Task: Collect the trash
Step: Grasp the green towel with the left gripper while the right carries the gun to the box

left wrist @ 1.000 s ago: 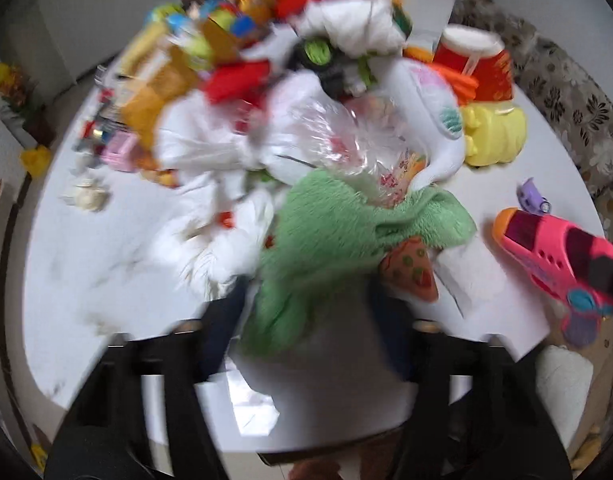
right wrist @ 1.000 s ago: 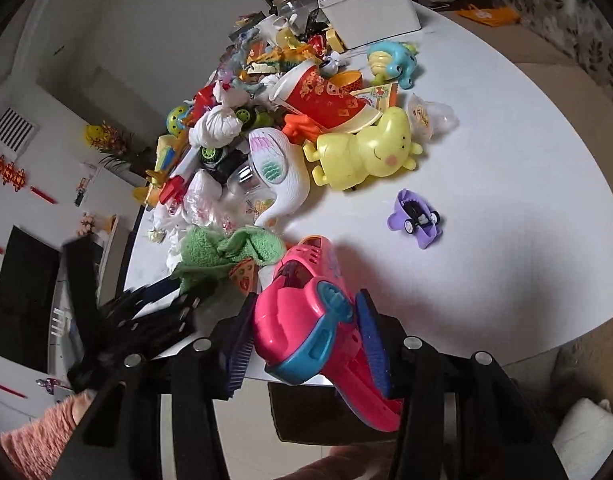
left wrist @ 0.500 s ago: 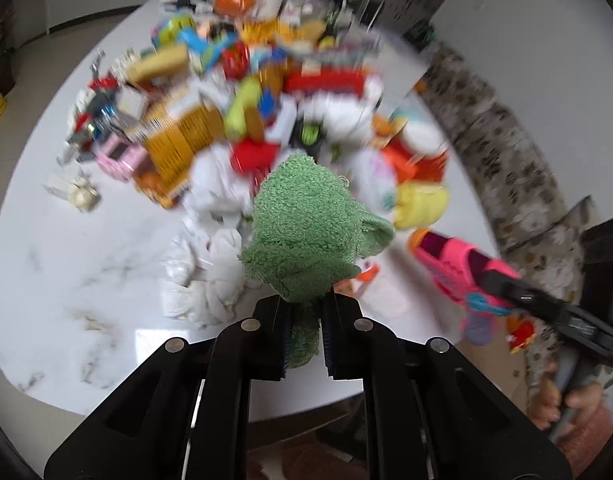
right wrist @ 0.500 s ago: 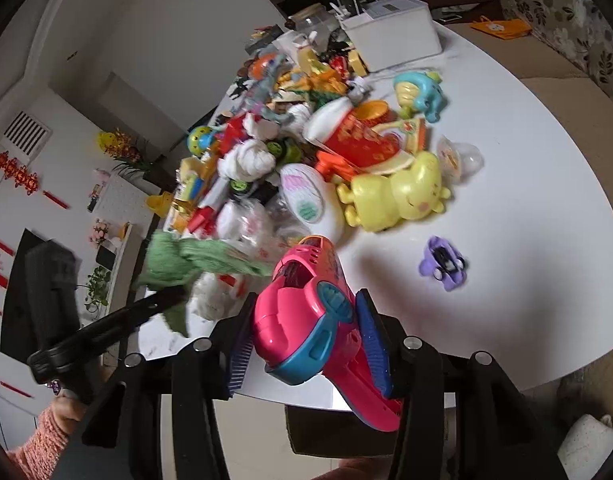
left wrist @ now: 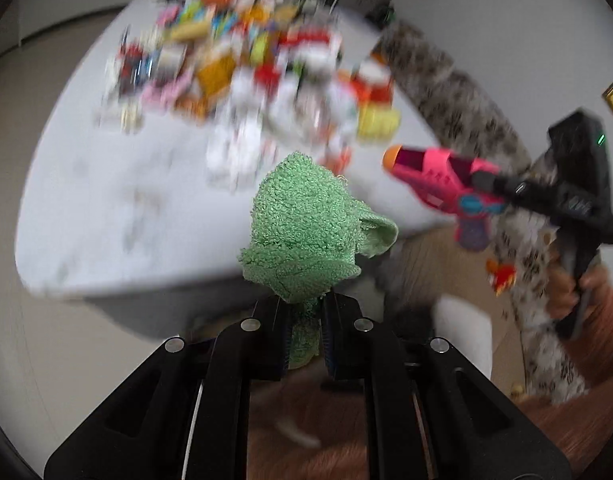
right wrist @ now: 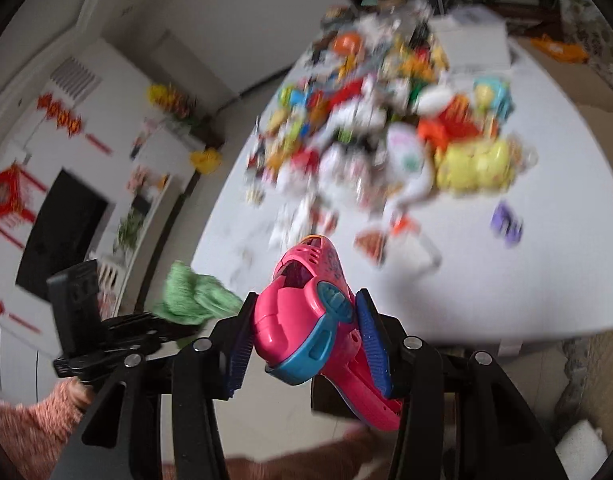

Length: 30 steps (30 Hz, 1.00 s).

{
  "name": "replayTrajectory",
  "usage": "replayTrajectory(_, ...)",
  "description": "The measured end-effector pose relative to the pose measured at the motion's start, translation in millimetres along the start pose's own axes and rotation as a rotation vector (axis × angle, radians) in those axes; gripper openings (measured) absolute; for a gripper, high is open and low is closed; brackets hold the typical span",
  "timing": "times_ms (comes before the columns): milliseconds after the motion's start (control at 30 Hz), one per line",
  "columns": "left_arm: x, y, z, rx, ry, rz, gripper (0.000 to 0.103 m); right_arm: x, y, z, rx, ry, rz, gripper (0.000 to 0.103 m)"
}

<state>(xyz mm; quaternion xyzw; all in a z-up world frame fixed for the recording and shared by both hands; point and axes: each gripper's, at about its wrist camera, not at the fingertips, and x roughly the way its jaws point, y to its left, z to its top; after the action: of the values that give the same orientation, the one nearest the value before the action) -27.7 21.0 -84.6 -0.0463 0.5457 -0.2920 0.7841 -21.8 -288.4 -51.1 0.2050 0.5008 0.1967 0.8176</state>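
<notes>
My left gripper (left wrist: 304, 334) is shut on a green fuzzy cloth (left wrist: 304, 232) and holds it up in the air in front of the white table's (left wrist: 106, 208) near edge. The cloth also shows in the right wrist view (right wrist: 190, 294), beside the left gripper (right wrist: 146, 324). My right gripper (right wrist: 302, 342) is shut on a pink and blue toy gun (right wrist: 310, 316), lifted off the table. The gun shows in the left wrist view (left wrist: 438, 178) at the right, with the right gripper (left wrist: 482, 180) behind it.
A blurred heap of toys, white tissues and wrappers (left wrist: 258, 68) covers the far half of the table. A yellow toy (right wrist: 476, 166) and a small purple toy (right wrist: 506, 222) lie near the table's right side. A patterned sofa (left wrist: 458, 96) stands at the right.
Both grippers have pulled back and up from the table, the left carrying the green cloth, the right still carrying the toy gun. The table looks farther away now.
</notes>
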Motion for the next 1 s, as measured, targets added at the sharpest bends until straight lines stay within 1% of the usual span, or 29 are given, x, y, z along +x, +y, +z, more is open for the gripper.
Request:
replayTrajectory(33,16,7,-17,-0.014,0.044,0.006,0.012,9,0,-13,0.002,0.045,-0.007,0.048)
replayTrajectory(67,25,11,-26,-0.029,0.07,0.01,0.012,16,-1,-22,-0.002,0.074,-0.016,0.048)
replayTrajectory(133,58,27,-51,-0.09,0.139,0.016,0.012,38,-9,-44,0.009,0.153,-0.04,0.048)
replayTrajectory(167,73,33,-61,-0.102,0.163,0.027,0.012,56,-18,-58,0.037,0.202,-0.052,0.048)
replayTrajectory(200,96,40,-75,-0.113,0.191,0.055,0.012,72,-28,-70,0.052,0.238,-0.063,0.048)
replayTrajectory(233,115,46,-85,-0.126,0.215,0.057,0.012,91,-38,-83,0.06,0.271,-0.093,0.048)
replayTrajectory(267,130,51,-91,-0.141,0.23,0.062,0.012,105,-47,-94,0.072,0.298,-0.115,0.048)
replayTrajectory(333,176,64,-111,-0.168,0.265,0.08,0.013,148,-76,-120,0.116,0.362,-0.149,0.048)
replayTrajectory(367,195,69,-117,-0.171,0.283,0.111,0.013,164,-85,-129,0.121,0.38,-0.171,0.048)
replayTrajectory(400,217,75,-125,-0.172,0.308,0.169,0.017,185,-97,-141,0.112,0.4,-0.207,0.049)
replayTrajectory(433,234,80,-131,-0.18,0.331,0.202,0.028,206,-108,-153,0.102,0.426,-0.257,0.05)
replayTrajectory(467,251,85,-137,-0.191,0.359,0.229,0.033,224,-117,-163,0.095,0.446,-0.305,0.064)
replayTrajectory(500,270,92,-144,-0.208,0.395,0.264,0.04,236,-124,-171,0.085,0.457,-0.335,0.071)
replayTrajectory(533,280,95,-148,-0.224,0.412,0.275,0.049,247,-129,-175,0.07,0.463,-0.362,0.076)
replayTrajectory(567,292,99,-153,-0.244,0.435,0.276,0.054,261,-135,-181,0.052,0.473,-0.409,0.076)
replayTrajectory(600,297,102,-156,-0.25,0.448,0.279,0.065,270,-140,-187,0.053,0.489,-0.417,0.076)
replayTrajectory(633,303,104,-159,-0.252,0.456,0.299,0.069,279,-145,-192,0.065,0.51,-0.419,0.076)
replayTrajectory(700,308,103,-163,-0.248,0.46,0.317,0.069,289,-150,-196,0.073,0.529,-0.444,0.077)
replayTrajectory(800,307,104,-163,-0.257,0.472,0.33,0.069,286,-156,-198,0.116,0.515,-0.439,0.077)
replayTrajectory(933,289,108,-162,-0.277,0.447,0.351,0.069,268,-156,-193,0.144,0.481,-0.437,0.078)
replayTrajectory(1000,278,109,-155,-0.273,0.432,0.357,0.069,251,-148,-183,0.142,0.448,-0.44,0.078)
